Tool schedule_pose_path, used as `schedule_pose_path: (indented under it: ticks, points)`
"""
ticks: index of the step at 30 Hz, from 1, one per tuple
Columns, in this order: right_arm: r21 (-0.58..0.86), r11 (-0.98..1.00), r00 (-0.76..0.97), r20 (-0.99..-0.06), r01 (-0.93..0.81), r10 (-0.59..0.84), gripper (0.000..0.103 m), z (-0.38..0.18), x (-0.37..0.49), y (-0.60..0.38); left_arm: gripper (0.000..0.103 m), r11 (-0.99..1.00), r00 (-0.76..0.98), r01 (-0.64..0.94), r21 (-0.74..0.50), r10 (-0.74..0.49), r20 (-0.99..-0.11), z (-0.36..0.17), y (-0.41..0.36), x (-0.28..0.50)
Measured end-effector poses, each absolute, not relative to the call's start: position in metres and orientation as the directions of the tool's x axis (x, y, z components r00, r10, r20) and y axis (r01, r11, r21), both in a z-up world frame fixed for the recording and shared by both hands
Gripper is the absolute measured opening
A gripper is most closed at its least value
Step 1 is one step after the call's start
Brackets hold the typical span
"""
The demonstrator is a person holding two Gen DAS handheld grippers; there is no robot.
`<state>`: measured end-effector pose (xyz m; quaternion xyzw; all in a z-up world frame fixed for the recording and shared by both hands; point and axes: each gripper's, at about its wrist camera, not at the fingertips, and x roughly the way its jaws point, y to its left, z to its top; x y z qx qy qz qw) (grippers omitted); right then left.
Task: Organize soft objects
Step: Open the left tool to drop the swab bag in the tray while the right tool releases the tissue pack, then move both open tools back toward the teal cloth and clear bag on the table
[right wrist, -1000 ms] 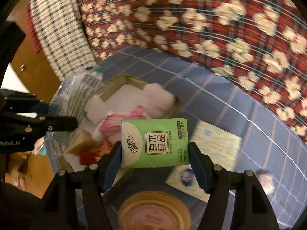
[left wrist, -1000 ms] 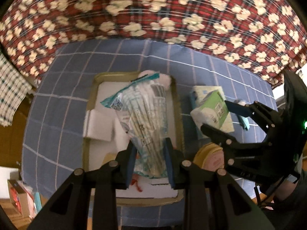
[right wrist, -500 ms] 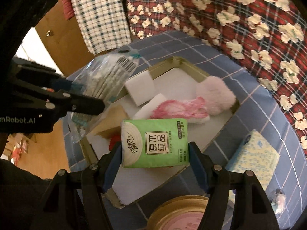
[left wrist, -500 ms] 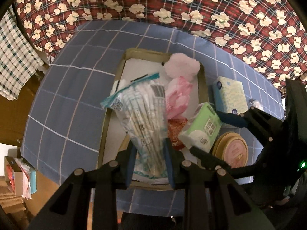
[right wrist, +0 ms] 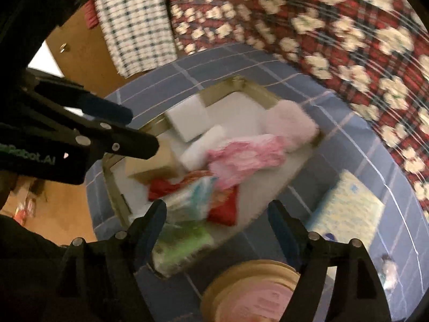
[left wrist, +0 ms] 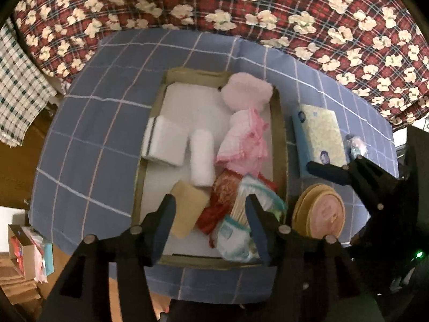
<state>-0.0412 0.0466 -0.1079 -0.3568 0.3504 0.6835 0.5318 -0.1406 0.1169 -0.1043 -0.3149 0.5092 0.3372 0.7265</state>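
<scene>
A shallow tray (left wrist: 278,123) on the blue checked cloth holds soft things: a pink fluffy puff (left wrist: 248,91), a pink cloth (left wrist: 245,145), white sponges (left wrist: 163,143), a tan sponge (left wrist: 186,208) and a red packet (left wrist: 222,196). The clear bag of cotton swabs (left wrist: 241,222) lies in the tray's near right corner. The green tissue pack (right wrist: 185,244) lies at the tray's near edge in the blurred right wrist view. My left gripper (left wrist: 210,225) is open and empty above the tray. My right gripper (right wrist: 217,228) is open and empty over that near edge.
A yellow-and-blue tissue pack (left wrist: 319,136) and a round tin with a pink lid (left wrist: 319,210) lie right of the tray. A small wrapped item (left wrist: 355,143) lies beyond them. A red floral cover (left wrist: 214,5) lies behind the cloth. A checked towel (left wrist: 18,88) hangs at the left.
Both grippers opened. The swab bag dropped from the left gripper into the tray. The green tissue pack dropped from the right gripper onto the tray's near edge.
</scene>
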Motion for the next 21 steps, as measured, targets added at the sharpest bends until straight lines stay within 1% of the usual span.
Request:
schedule_pose_path:
  ticks: [4,7,13,15,17,21]
  points:
    - [0.088,-0.069,-0.111,-0.858,-0.994,0.501,0.080,-0.102,-0.007,0.032,0.054,0.623,0.273,-0.773,-0.124,0.151,-0.950,-0.103,0.112,-0.115]
    - [0.081,0.029,-0.056,-0.863,-0.996,0.502,0.080,-0.102,0.020,0.017,0.059,0.669,0.287,-0.733,-0.124,0.138,-0.948,-0.101,0.104,-0.092]
    - [0.063,0.227,0.054,-0.877,-0.972,0.477,0.080,-0.104,0.077,-0.022,0.060,0.750,0.316,-0.648,-0.135,0.104,-0.943,-0.098,0.083,-0.045]
    - [0.055,0.277,0.084,-0.879,-0.959,0.468,0.080,-0.105,0.093,-0.035,0.061,0.773,0.321,-0.620,-0.135,0.093,-0.942,-0.097,0.076,-0.029]
    - [0.048,0.320,0.110,-0.882,-0.946,0.458,0.080,-0.108,0.107,-0.045,0.065,0.795,0.323,-0.592,-0.128,0.088,-0.942,-0.097,0.069,-0.012]
    - [0.042,0.432,0.158,-0.895,-0.901,0.417,0.080,-0.121,0.145,-0.064,0.066,0.836,0.317,-0.538,-0.104,0.087,-0.944,-0.097,0.056,0.018]
